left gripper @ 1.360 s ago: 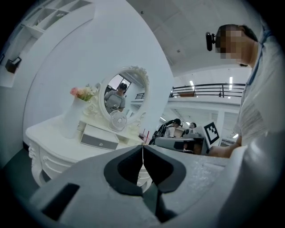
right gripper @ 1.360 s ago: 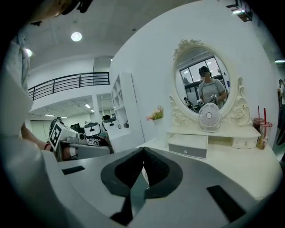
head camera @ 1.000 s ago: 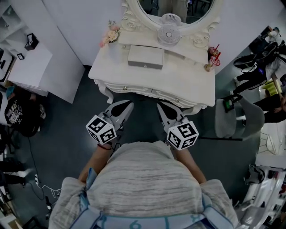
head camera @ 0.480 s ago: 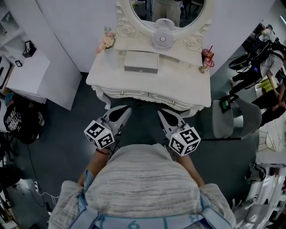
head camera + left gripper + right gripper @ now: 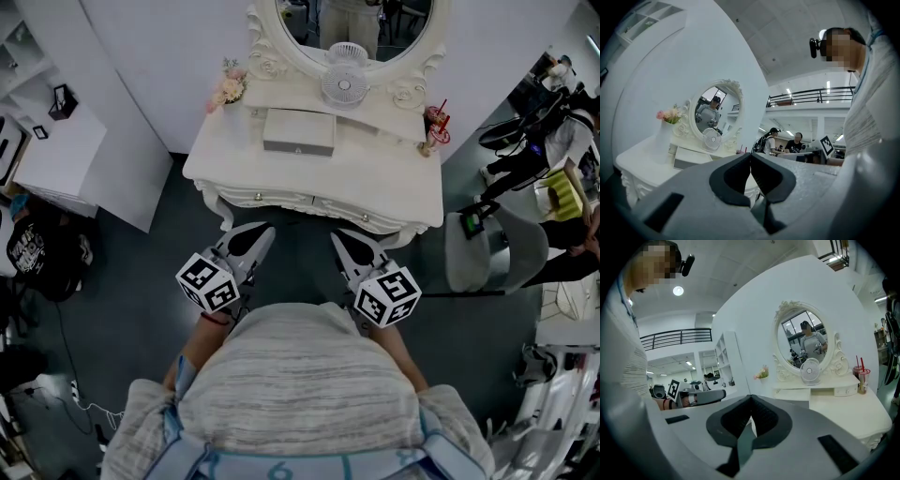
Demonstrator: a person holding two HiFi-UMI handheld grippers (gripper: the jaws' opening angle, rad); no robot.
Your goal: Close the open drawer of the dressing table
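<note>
Currently, head view: the dressing table [image 5: 398,192] stands at the far side. Its small drawer [image 5: 299,132] juts out over the tabletop, left of centre, below the mirror [image 5: 353,17]. The left gripper [image 5: 269,230] and right gripper [image 5: 338,234] hang near the table's front edge, well short of the drawer. It lies beyond and between them, its slide running near to far.

Left gripper view: jaws together, nothing held; drawer far and to the left.

Right gripper view: jaws together, empty; drawer far and to the right.

Judgement: either hand is about equally placed to push.
</note>
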